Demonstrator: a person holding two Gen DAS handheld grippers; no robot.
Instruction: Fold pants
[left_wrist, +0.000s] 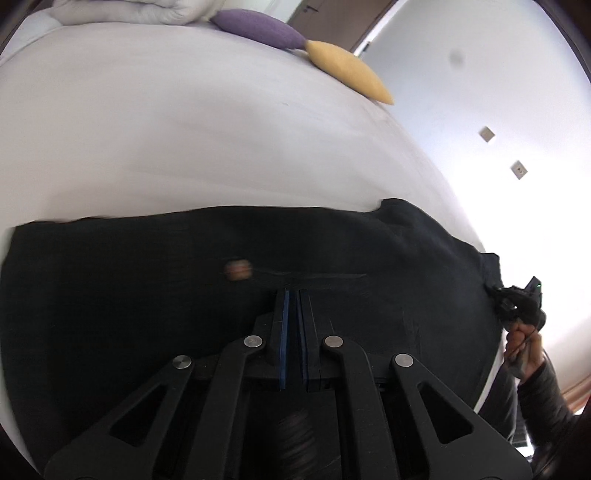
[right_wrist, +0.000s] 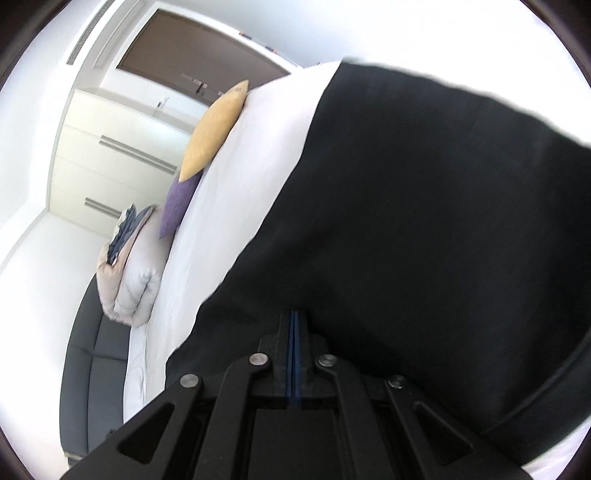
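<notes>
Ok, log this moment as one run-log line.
stage: fold pants | black pants flat on white bed | left hand-held gripper shut over pants | right hand-held gripper shut at pants edge

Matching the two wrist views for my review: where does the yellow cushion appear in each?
Left wrist: yellow cushion at upper right, on the white bed's far edge.
Right wrist: yellow cushion at upper left, standing along the bed's edge.
Shared landmark: the purple cushion touching it.

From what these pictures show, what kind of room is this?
Most likely a bedroom. Black pants lie on a bed with a white sheet, a purple cushion and a yellow cushion sit at its far edge, and a folded duvet rests nearby.
</notes>
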